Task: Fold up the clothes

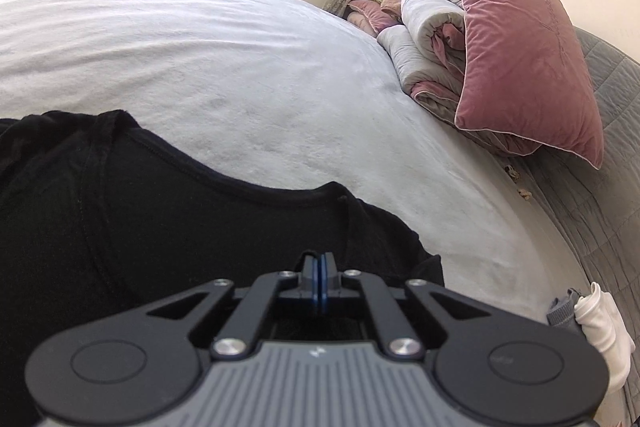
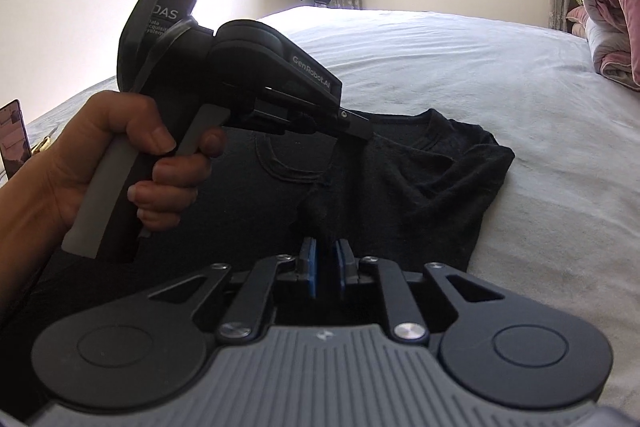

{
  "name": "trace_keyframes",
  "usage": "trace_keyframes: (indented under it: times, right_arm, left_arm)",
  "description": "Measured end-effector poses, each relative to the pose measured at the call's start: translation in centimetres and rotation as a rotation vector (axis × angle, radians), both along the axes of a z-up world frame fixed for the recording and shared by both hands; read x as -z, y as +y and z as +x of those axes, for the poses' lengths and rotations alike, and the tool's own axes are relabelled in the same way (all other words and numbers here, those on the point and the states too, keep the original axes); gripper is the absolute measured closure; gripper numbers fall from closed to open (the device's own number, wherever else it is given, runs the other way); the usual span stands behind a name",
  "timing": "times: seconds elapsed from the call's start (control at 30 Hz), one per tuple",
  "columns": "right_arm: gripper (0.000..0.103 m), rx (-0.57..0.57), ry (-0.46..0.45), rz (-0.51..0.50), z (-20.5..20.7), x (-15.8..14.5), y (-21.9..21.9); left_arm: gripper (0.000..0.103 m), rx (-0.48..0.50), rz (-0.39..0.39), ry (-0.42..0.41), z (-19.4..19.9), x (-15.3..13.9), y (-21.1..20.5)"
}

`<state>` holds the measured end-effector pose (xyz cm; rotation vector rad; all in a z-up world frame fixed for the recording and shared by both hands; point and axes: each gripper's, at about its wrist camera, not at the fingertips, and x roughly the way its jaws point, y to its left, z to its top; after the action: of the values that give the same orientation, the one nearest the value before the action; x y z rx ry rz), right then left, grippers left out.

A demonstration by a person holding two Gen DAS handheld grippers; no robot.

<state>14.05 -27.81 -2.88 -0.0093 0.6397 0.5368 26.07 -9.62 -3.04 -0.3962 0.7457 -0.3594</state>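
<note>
Clearly the black T-shirt (image 2: 400,179) lies rumpled on the white bed (image 2: 460,67), lower centre of frame. Left hand-held gripper (image 1: 319,269) is pinched closed on its fabric; right hand-held gripper (image 2: 325,263) nips a raised fold (jaws slightly apart). Only the right view shows the hand (image 2: 100,163); pink pillow (image 1: 524,47) upper right.

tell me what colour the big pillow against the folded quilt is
Dusty pink velvet pillow, best in the left wrist view.
</note>
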Motion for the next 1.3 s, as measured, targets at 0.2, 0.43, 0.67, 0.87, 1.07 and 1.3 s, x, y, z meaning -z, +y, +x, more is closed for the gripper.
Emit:
trace_keyframes:
  times: [0.2,0.43,0.67,0.87,1.07,1.3]
  right_arm:
    - [0.038,0.103,-0.065,0.136,-0.6,-1.2,-4.5]
    - [0.038,0.263,0.015,0.158,1.9,0.6,-7.9]
    - [0.038,0.063,-0.054,0.066,-0.7,0.0,-6.0]
    - [0.073,-0.094,-0.129,-0.143,-2.1,0.9,-2.7]
    - [0.099,-0.012,-0.107,-0.206,-1.8,1.1,-4.0]
    - [0.095,0.018,-0.061,-0.201,-2.0,1.2,-5.7]
  left_arm:
    - [0.102,-0.065,0.089,-0.047,-1.8,-0.3,0.4]
    - [0.078,-0.05,0.188,-0.002,-1.5,-1.1,0.2]
    - [0.064,-0.029,0.112,0.03,-0.8,-0.4,1.0]
    - [0.092,-0.001,0.089,0.048,-0.6,0.0,0.5]
    - [0.082,0.031,0.125,0.052,-0.5,-0.4,-0.1]
    - [0.047,0.075,0.21,-0.043,0.3,-3.1,-1.4]
